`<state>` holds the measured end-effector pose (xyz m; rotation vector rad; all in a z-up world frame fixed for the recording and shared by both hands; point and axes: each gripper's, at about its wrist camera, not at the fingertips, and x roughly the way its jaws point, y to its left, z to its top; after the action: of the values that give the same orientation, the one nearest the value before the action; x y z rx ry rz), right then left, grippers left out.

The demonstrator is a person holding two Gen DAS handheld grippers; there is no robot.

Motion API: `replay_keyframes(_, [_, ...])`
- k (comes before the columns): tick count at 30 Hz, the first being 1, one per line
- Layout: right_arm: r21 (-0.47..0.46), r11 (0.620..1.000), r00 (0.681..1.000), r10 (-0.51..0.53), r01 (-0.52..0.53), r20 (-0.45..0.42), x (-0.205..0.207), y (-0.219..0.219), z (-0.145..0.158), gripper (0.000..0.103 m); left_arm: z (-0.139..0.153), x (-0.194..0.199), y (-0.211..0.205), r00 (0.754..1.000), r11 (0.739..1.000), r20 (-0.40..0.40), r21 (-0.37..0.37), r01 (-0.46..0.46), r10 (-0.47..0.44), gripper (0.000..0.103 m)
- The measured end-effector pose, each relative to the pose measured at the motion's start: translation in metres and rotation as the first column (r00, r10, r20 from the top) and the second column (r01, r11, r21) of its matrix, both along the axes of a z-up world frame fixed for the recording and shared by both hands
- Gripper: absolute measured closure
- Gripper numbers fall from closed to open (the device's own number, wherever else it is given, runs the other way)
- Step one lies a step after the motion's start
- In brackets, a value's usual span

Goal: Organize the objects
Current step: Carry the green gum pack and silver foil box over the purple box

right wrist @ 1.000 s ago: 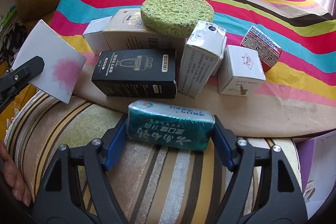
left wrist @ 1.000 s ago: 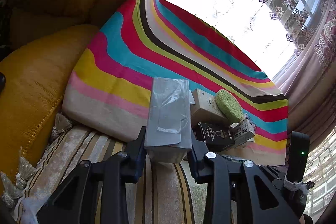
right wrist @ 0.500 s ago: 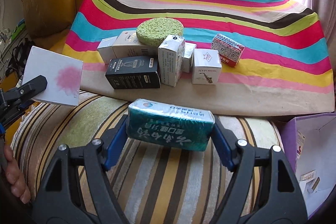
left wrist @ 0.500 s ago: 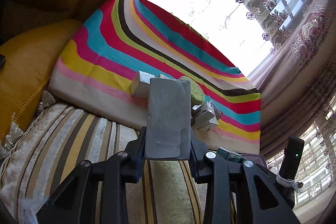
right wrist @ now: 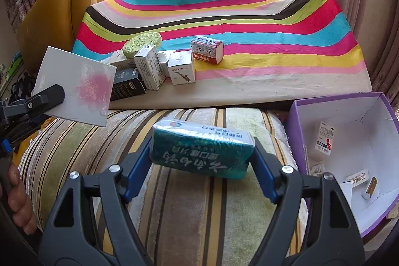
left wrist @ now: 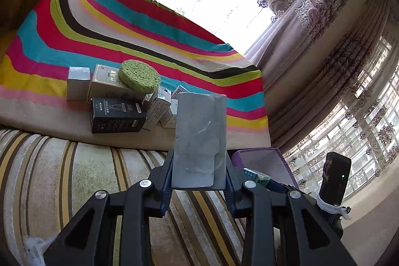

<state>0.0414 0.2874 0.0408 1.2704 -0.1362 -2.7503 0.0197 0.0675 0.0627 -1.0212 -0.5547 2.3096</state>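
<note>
Left tongs (left wrist: 199, 185) clamp a flat white box (left wrist: 200, 138) w/ a pink smudge, held up over the striped cushion (left wrist: 74, 178). Right tongs (right wrist: 201, 163) grip a green tissue pack (right wrist: 202, 152) by its ends, above the same cushion, just left of the purple box (right wrist: 294, 138). Purple box sits at right, open, w/ a few small cartons (right wrist: 324, 138) inside. Far side: striped cloth (right wrist: 249, 24) carries a cluster of items – green sponge (right wrist: 142, 41) on top of boxes, black box (left wrist: 117, 117), white music box (right wrist: 181, 69), red-white pack (right wrist: 207, 49) a bit apart to the right.
</note>
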Motion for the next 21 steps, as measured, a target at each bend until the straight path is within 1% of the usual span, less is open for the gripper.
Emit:
replay_keyframes(5, [-0.022,0.998,0.998,-0.062,0.062,-0.01,0.013,0.033,0.005,0.025,0.002,-0.003,0.045,0.994,0.993,-0.005,-0.038,0.113,-0.113,0.068])
replay_keyframes(8, [-0.039,0.993,0.994,-0.11,0.109,-0.014,0.021,0.057,0.007,0.025,0.004,-0.002,0.072,0.984,0.982,-0.011,-0.061,0.18,-0.181,0.068])
replay_keyframes(11, [-0.037,0.985,0.986,-0.166,0.166,-0.016,0.028,0.083,0.008,0.025,0.003,-0.003,0.097,0.971,0.968,-0.004,-0.072,0.239,-0.24,0.068])
replay_keyframes(16, [-0.042,0.961,0.962,-0.274,0.273,-0.012,0.043,0.128,0.006,0.025,0.003,-0.003,0.135,0.949,0.945,0.002,-0.086,0.315,-0.316,0.068])
replay_keyframes(21, [-0.041,0.933,0.933,-0.359,0.359,-0.005,0.061,0.165,0.001,0.025,0.0,0.0,0.172,0.918,0.913,0.018,-0.094,0.397,-0.397,0.068])
